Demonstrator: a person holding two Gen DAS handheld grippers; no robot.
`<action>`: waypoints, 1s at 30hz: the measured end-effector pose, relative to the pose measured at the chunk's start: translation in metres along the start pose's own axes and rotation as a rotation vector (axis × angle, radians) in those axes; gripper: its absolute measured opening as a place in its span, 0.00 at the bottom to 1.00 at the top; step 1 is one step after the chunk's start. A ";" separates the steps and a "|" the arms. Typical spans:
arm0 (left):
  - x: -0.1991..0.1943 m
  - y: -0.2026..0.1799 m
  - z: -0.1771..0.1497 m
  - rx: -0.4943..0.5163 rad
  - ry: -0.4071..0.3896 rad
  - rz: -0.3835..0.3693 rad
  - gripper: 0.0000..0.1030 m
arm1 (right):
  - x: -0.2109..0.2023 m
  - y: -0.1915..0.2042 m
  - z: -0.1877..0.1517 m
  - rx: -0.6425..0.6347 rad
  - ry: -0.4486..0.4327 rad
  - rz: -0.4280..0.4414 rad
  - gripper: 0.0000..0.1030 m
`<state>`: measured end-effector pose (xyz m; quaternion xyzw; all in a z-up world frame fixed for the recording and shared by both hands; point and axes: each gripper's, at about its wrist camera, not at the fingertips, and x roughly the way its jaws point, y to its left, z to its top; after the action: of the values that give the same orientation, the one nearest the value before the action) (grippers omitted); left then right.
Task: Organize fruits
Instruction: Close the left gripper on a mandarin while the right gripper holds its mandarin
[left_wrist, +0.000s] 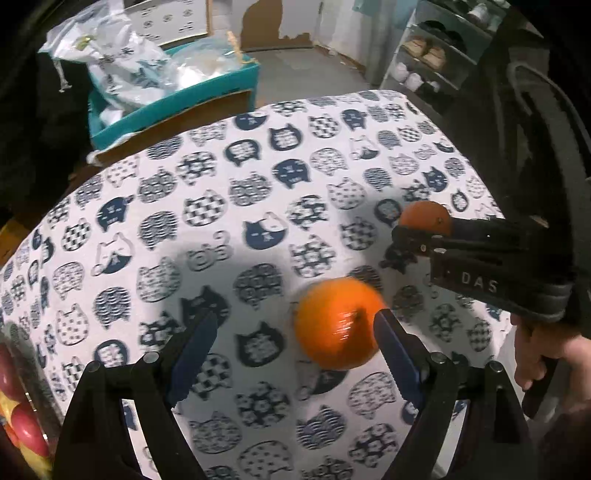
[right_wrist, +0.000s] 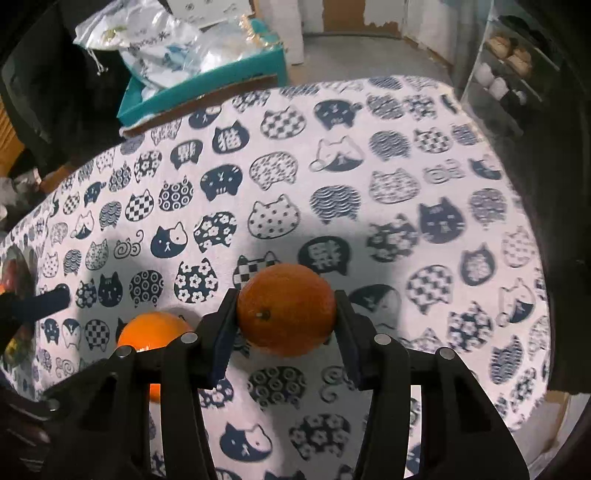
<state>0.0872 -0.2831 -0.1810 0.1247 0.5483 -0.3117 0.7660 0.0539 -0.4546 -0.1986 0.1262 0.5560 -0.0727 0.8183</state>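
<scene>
Your right gripper (right_wrist: 286, 314) clamps a firm, rollable orange (right_wrist: 286, 310) across its middle above the cat-print tablecloth (right_wrist: 332, 166), while your left gripper (left_wrist: 295, 332) hangs spread beside a glossy, slippery second orange (left_wrist: 338, 323).

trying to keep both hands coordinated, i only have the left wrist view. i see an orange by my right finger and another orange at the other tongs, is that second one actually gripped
Observer: Yes. In the right wrist view the right tongs are shut on the darker orange, one finger on each side of it.
Operator: which way is its stem
Observer: The stem dimple faces the right camera, low on the left of the fruit.
Operator: and my orange from over there
Observer: The brighter orange lies on the cat-print tablecloth to the left of the right tongs, partly hidden behind them. The left tongs are open.
</scene>
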 end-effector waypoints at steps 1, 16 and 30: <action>0.001 -0.004 0.001 0.005 0.001 -0.006 0.86 | -0.006 -0.003 -0.002 0.003 -0.007 -0.003 0.47; 0.045 -0.033 -0.003 0.035 0.081 -0.020 0.87 | -0.034 -0.035 -0.015 0.061 -0.036 -0.032 0.47; 0.065 -0.028 -0.006 0.033 0.100 -0.033 0.69 | -0.031 -0.035 -0.014 0.064 -0.034 -0.017 0.47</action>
<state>0.0793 -0.3238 -0.2388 0.1439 0.5824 -0.3266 0.7304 0.0209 -0.4844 -0.1786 0.1462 0.5406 -0.0993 0.8225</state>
